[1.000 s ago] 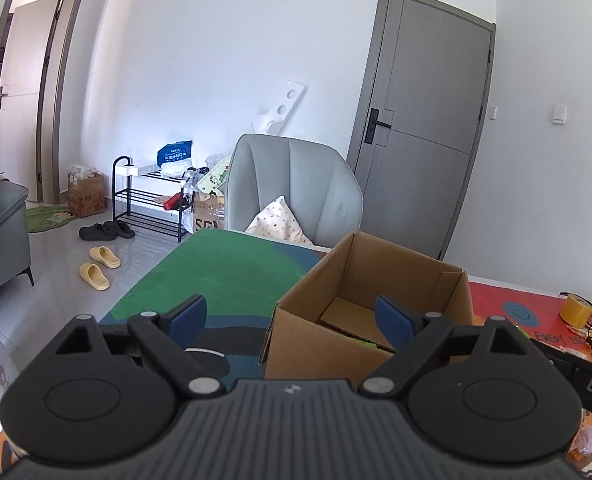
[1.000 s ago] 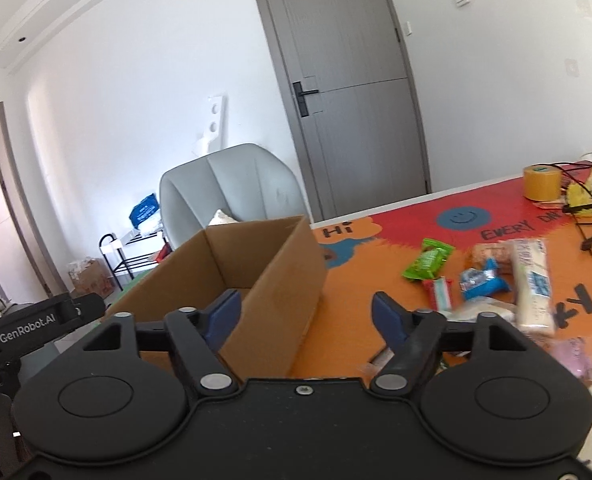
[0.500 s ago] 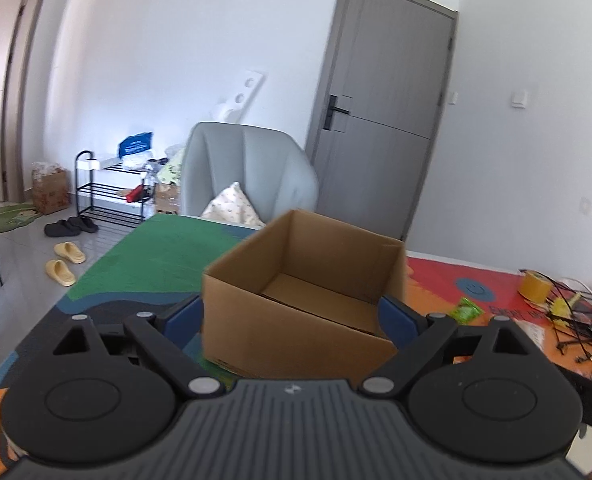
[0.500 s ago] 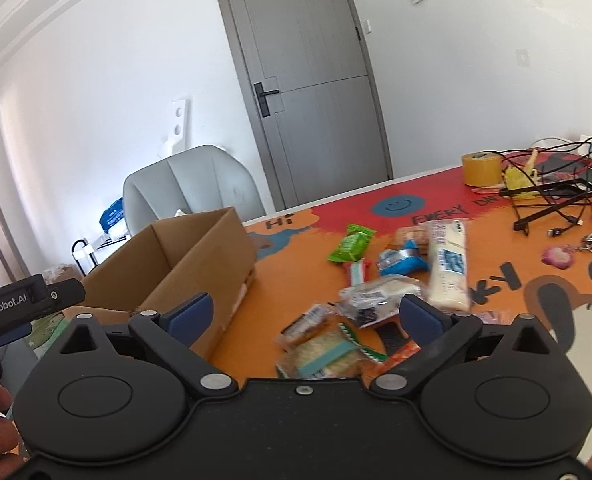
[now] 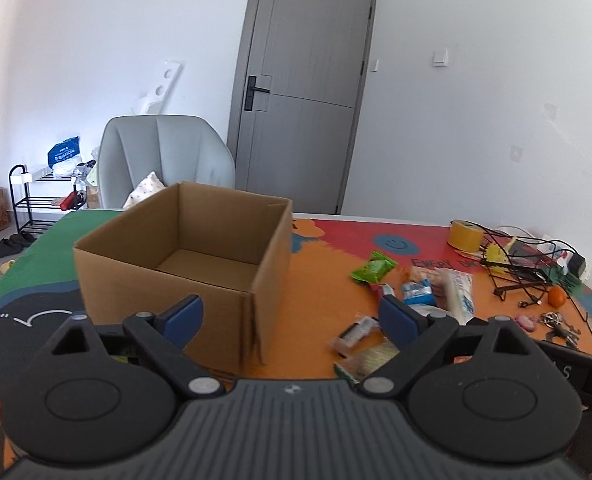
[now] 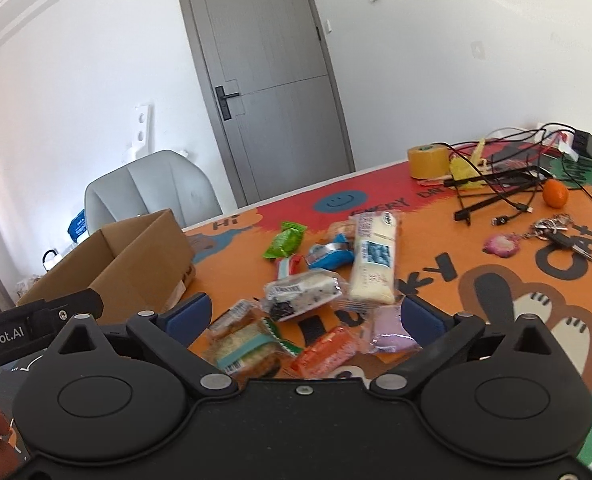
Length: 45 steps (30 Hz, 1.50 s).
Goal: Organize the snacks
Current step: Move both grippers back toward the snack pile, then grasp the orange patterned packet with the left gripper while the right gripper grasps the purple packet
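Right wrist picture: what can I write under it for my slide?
Open right gripper hovers over a pile of snacks beside an open cardboard box.

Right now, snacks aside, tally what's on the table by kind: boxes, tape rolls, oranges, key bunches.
cardboard box: 1
tape roll: 1
orange: 1
key bunch: 1
Total: 4

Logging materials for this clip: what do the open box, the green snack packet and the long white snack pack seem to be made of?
Box: corrugated cardboard, matte brown, with folded edges and a creased corner. Green snack packet: probably plastic film, glossy, with a crimped end. Long white snack pack: soft, shiny plastic wrap, likely clear over pale contents, though that is hard to confirm.
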Each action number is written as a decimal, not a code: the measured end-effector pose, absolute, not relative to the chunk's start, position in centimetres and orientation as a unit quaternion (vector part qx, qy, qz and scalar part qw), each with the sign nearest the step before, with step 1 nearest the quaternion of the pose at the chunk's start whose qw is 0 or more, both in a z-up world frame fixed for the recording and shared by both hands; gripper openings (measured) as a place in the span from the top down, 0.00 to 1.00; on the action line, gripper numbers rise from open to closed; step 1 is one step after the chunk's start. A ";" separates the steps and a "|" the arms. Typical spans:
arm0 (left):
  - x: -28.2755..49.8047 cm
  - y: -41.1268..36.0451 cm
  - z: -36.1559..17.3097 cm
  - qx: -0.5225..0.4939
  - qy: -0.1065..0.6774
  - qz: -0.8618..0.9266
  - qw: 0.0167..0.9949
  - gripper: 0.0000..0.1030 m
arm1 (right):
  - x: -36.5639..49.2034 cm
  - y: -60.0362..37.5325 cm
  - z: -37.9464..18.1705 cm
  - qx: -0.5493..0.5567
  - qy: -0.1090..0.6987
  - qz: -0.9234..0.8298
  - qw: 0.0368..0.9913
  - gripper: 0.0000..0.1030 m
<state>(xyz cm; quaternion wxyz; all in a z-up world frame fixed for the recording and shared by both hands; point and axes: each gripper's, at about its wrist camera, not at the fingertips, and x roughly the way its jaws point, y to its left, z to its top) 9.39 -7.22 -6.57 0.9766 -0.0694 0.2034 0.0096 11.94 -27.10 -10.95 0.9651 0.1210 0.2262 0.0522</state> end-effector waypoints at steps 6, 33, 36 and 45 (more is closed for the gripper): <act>9.6 -9.9 -7.0 -0.064 0.212 -0.005 0.975 0.09 | 11.6 -30.0 -11.0 0.134 0.226 0.020 0.965 0.00; 13.3 -16.6 -11.3 -0.064 0.268 -0.096 0.957 0.48 | 13.1 -34.1 -14.3 0.154 0.275 -0.001 0.949 0.30; 13.7 -16.9 -11.6 -0.067 0.272 -0.101 0.955 0.57 | 13.8 -33.9 -14.3 0.158 0.278 0.008 0.947 0.35; 14.7 -16.8 -11.8 -0.084 0.283 -0.111 0.949 0.67 | 16.8 -32.7 -15.0 0.159 0.300 0.026 0.940 0.56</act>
